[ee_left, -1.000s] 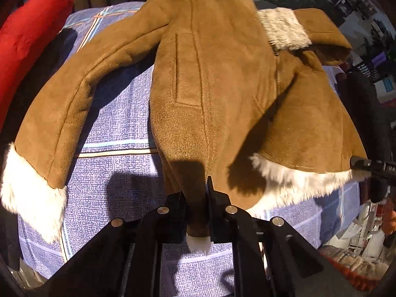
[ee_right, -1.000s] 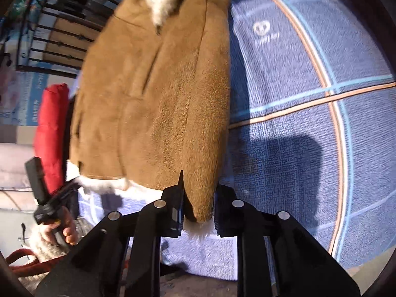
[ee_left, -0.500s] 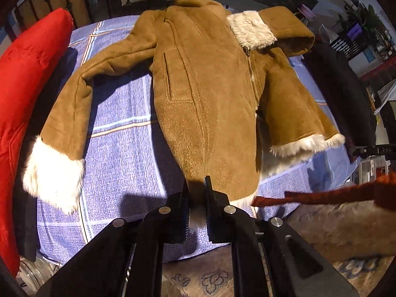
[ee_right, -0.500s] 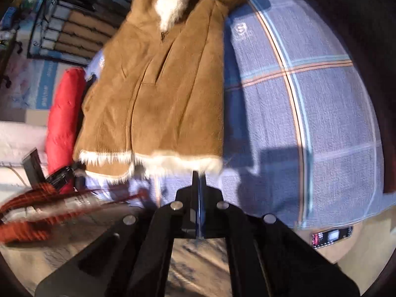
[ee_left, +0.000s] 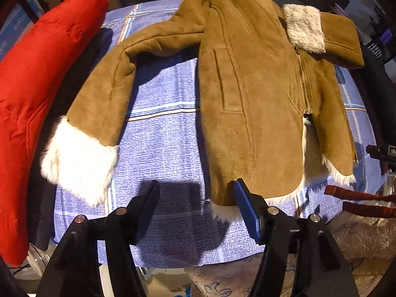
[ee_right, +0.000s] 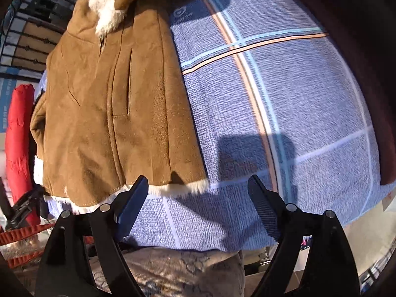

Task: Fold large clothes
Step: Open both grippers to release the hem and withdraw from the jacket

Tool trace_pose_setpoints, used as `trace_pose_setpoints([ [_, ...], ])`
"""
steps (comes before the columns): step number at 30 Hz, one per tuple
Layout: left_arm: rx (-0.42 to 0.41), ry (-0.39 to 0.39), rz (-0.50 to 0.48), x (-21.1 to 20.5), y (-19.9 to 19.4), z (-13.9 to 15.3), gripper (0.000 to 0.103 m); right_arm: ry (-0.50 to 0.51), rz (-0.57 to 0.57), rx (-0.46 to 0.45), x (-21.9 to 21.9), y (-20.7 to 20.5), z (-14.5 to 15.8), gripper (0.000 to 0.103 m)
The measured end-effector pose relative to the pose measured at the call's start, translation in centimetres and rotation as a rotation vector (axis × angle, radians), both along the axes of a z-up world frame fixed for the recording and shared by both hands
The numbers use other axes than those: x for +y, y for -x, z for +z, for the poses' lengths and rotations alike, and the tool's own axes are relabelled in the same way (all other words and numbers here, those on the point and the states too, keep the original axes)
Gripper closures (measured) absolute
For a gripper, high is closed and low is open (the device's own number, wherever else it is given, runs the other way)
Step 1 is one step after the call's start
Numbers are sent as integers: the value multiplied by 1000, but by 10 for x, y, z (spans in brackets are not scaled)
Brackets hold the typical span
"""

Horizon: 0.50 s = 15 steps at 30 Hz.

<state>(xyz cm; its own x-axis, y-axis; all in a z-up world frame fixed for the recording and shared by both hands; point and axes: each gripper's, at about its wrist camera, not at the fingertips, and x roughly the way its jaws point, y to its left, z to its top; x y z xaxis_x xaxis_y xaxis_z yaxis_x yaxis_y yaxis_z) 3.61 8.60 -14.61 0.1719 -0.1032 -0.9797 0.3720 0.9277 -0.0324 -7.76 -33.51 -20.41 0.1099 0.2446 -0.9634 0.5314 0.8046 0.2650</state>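
A: Blue woven plaid first, since it's the biggest thing here: the blanket [ee_left: 160,148] covers the counter, and the tan suede coat [ee_left: 250,99] lies flat on it, front up, zipper closed most of the way down.

B: What's different from a second ago?

A: Both grippers had the hem pinched then, one at each bottom corner. Now both have let go. The left gripper [ee_left: 196,206] has its jaws opening, with bare blanket between them; its right-hand pad sits just at the hem's corner but isn't pressing on it. The right gripper [ee_right: 198,201] is opening too, jaws spread wide, only blanket and shadow in the gap, the hem just beyond its left finger.

B: So what does that mean for the fold?

A: I'd judge the spreading-out is finished: the coat has been tugged straight and set down, and no fold has been made yet. The sleeves probably come next.

B: Which way does it point?

A: In the left wrist view its long axis runs from the fleece collar [ee_left: 304,31] near 1 o'clock down to the fleece hem near 6 o'clock, so the hem faces the person. One sleeve [ee_left: 118,81] stretches out toward 9 o'clock, ending in a white fleece cuff [ee_left: 79,158]; the other lies along the body near 3 o'clock.

B: Anything beside it?

A: A red padded garment [ee_left: 37,86] at 9 o'clock, just beside that cuff.
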Motion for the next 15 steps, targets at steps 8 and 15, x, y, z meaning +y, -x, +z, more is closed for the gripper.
trace_pose_setpoints([
  [8, -8, 21, 108, 18, 5, 10, 40, 178, 343, 41, 72, -50, -21, 22],
  [15, -41, 34, 67, -5, 9, 22, 39, 200, 395, 79, 67, -55, -32, 84],
])
